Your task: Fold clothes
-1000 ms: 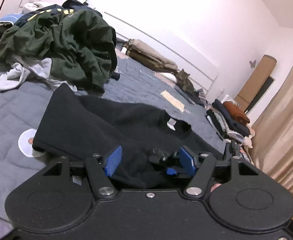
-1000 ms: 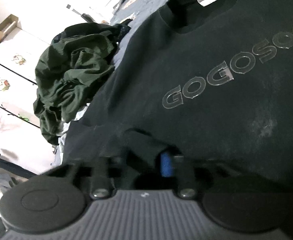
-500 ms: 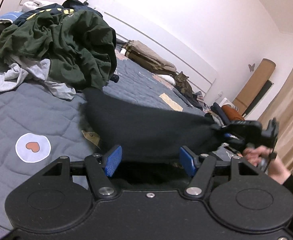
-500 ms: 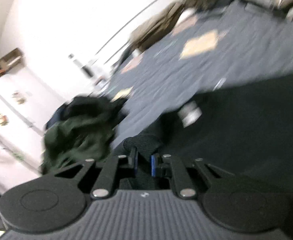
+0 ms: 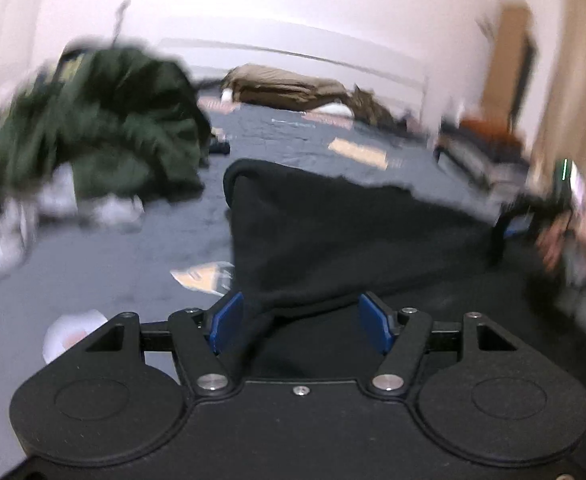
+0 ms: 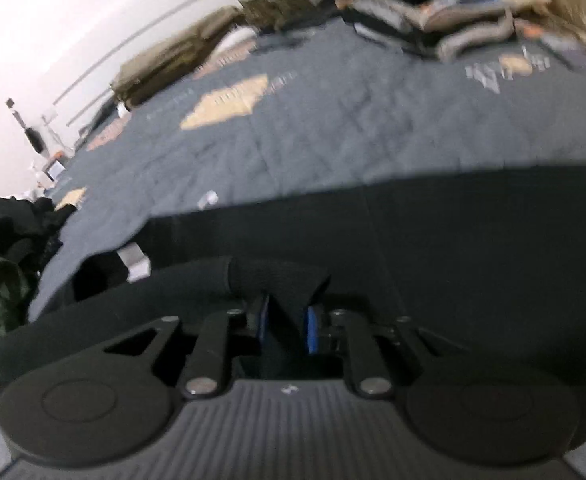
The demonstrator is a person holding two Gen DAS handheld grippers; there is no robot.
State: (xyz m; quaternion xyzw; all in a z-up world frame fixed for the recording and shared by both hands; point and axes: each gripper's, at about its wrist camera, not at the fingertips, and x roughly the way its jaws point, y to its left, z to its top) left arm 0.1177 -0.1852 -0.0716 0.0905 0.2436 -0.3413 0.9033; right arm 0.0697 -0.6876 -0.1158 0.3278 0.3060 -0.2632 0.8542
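Right gripper [image 6: 287,328] nearly closed, pinching black sweatshirt [image 6: 453,264] fabric. Left gripper [image 5: 300,322] jaws apart, sweatshirt [image 5: 333,232] fold between, pads not pressing.

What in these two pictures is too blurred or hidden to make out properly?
- Left wrist view: the heap of dark green clothes is smeared by motion, so separate garments can't be counted.
- Left wrist view: the right gripper at the edge is blurred; its fingers aren't distinct.
- Right wrist view: the black sweatshirt hides its front; no print shows.
- Right wrist view: the stack of folded clothes is cut off by the top edge.
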